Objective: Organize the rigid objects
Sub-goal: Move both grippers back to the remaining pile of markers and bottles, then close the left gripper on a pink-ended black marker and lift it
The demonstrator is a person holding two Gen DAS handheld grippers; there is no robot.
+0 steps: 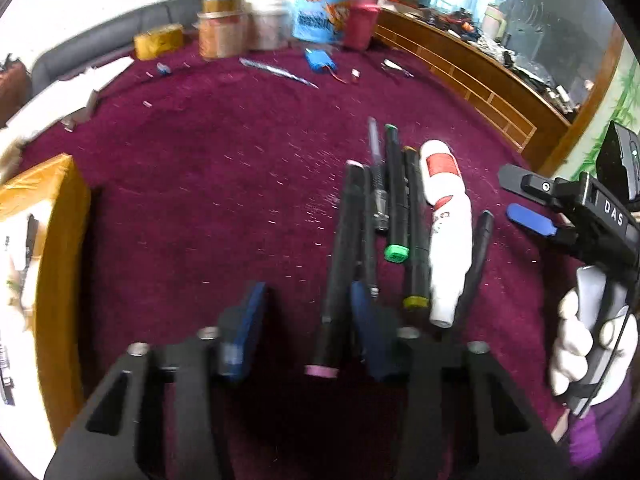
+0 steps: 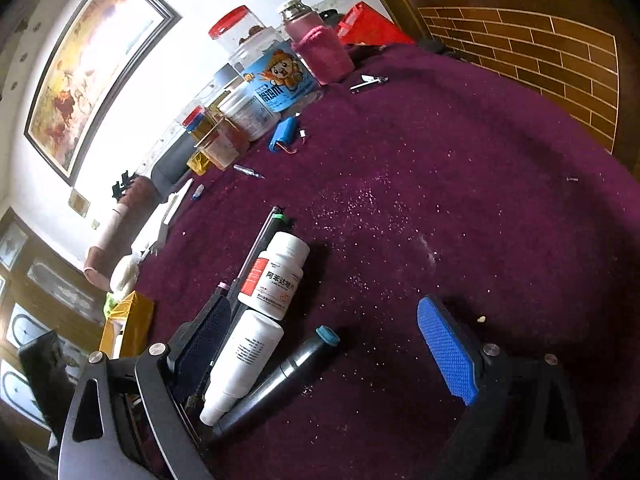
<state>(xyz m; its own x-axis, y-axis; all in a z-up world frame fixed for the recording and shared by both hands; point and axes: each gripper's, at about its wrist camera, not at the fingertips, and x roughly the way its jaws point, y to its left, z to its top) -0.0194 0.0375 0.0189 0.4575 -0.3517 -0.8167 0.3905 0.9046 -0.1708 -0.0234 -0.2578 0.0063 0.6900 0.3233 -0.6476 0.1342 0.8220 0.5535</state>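
Markers [image 1: 396,200] and two white bottles [image 1: 444,216] lie side by side in tidy row on maroon cloth [image 1: 220,168], apparently grouped for sorting. Left gripper [image 1: 304,320] spread wide, straddling pink-capped marker [image 1: 340,276], grasping nothing. Right gripper [image 2: 336,344] released beside teal-capped pen [image 2: 280,372].

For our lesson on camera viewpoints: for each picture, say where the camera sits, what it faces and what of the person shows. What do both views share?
Left wrist: sits behind the open left tongs, facing along a row of markers and white bottles; a white-gloved hand holds the right tongs.
Right wrist: sits behind the open right tongs, low beside the bottles, facing jars by the wall.
Shared: markers, bottles, blue snack tub, maroon cloth.
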